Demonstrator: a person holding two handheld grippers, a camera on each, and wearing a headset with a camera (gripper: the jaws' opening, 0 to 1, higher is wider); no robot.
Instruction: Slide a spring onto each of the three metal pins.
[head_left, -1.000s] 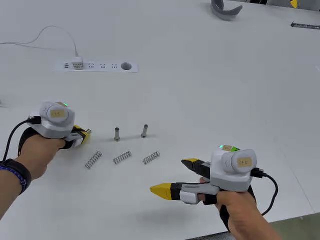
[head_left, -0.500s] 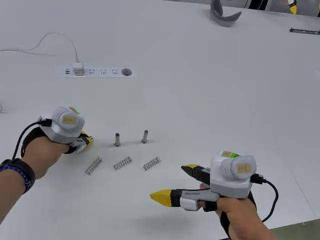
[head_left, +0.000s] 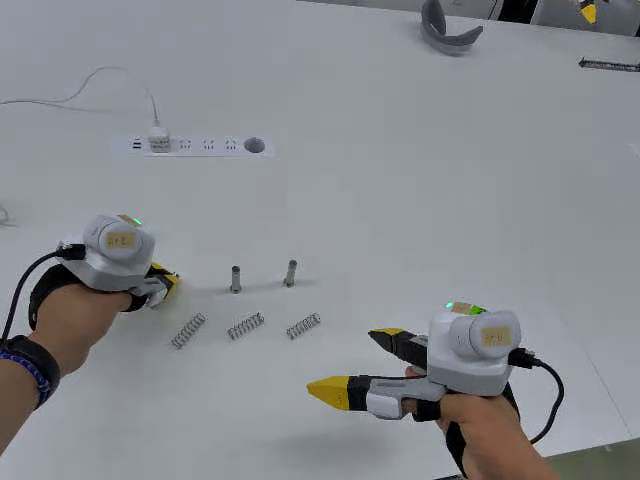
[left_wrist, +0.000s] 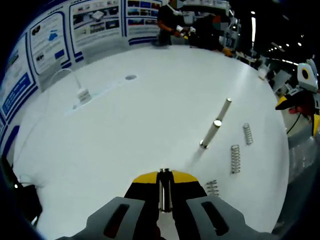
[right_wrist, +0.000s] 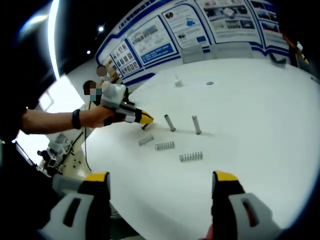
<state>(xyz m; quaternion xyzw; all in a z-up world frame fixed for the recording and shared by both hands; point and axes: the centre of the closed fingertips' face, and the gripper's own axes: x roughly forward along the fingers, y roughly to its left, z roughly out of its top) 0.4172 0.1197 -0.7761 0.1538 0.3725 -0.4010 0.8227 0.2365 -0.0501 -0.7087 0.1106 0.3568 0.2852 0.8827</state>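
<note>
Here, a broad white worktable (head_left: 420, 180) carries two upright grey metal pins (head_left: 236, 279). Just in front of them, three coiled steel springs (head_left: 245, 325) lie in a row. The left gripper (left_wrist: 164, 174) is clamped on a third pin (left_wrist: 164, 194). The right gripper (head_left: 343, 361) gapes wide, well apart from the springs. Blue-and-white posters (right_wrist: 165, 35) line the far wall.

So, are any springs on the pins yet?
Nothing done yet: three springs lie loose, two pins stand bare. In hand: the left gripper pinches what looks like the third pin; the right gripper is open, empty. To do: sliding on all three.
</note>
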